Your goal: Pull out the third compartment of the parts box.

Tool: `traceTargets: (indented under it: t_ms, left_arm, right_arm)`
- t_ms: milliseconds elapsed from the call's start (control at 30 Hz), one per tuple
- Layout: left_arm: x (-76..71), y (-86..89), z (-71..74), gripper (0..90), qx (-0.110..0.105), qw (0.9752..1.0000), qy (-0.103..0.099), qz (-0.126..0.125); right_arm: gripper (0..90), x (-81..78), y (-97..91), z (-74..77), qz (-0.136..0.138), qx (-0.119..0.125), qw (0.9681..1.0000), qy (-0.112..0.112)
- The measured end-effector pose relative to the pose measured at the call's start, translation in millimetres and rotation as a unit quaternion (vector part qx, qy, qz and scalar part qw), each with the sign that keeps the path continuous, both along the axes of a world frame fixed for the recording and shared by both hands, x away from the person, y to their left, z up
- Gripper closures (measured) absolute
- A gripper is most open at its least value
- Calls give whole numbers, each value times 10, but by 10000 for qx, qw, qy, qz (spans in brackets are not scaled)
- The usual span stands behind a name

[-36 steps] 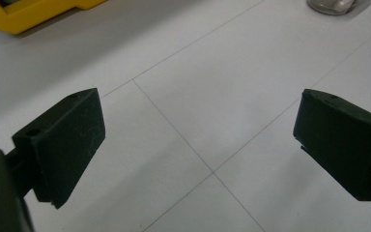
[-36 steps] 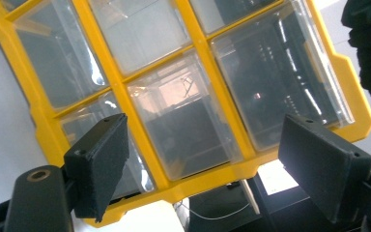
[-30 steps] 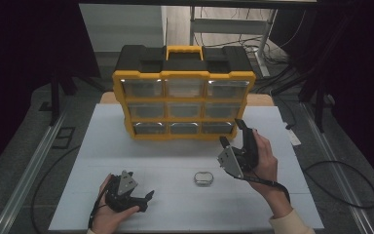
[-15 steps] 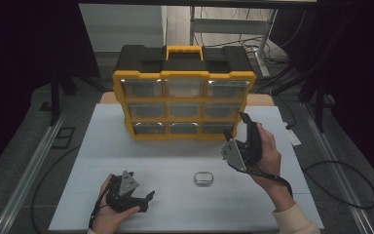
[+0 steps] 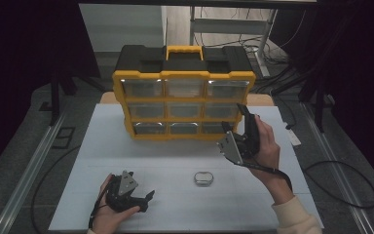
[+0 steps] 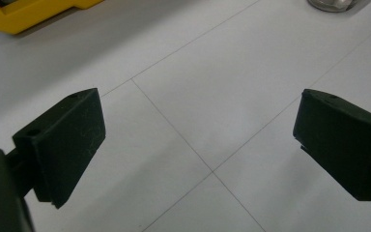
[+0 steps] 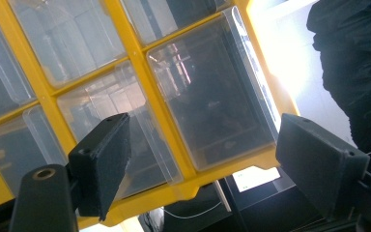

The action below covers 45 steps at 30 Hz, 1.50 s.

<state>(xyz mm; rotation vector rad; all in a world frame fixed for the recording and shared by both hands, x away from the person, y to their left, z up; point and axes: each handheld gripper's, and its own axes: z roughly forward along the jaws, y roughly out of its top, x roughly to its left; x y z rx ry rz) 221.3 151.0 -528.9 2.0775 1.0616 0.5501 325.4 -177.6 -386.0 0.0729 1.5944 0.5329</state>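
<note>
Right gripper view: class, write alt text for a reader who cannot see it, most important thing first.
Open black tongs frame a clear plastic drawer at a corner of a yellow organiser cabinet, close up and not touching it. The picture is tilted, with more clear drawers beside that one.

A person works with two handheld black grippers: the left gripper [image 5: 148,197] and right gripper [image 5: 239,113] each carry a grey three-cornered plate, blocky matte-black jaws and a trailing black cable; a cream sleeve [image 5: 294,218] covers the right forearm.
</note>
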Motion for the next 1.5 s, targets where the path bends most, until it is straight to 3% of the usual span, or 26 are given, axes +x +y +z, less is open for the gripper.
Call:
traceTargets:
  t_ms: [433, 933, 1500]
  left_arm:
    - [2, 5, 3, 49, 6, 10000, 5, -3]
    - [9, 12, -5, 50, 1, 10000, 33, -7]
    - [10, 11, -4, 51, -6, 10000, 43, -18]
  right_arm:
    - [205, 132, 84, 55, -110, -154, 9998, -58]
    - [211, 257, 41, 124, -276, -56, 9995, -148]
    - [211, 312, 29, 238, -256, -103, 9995, -182]
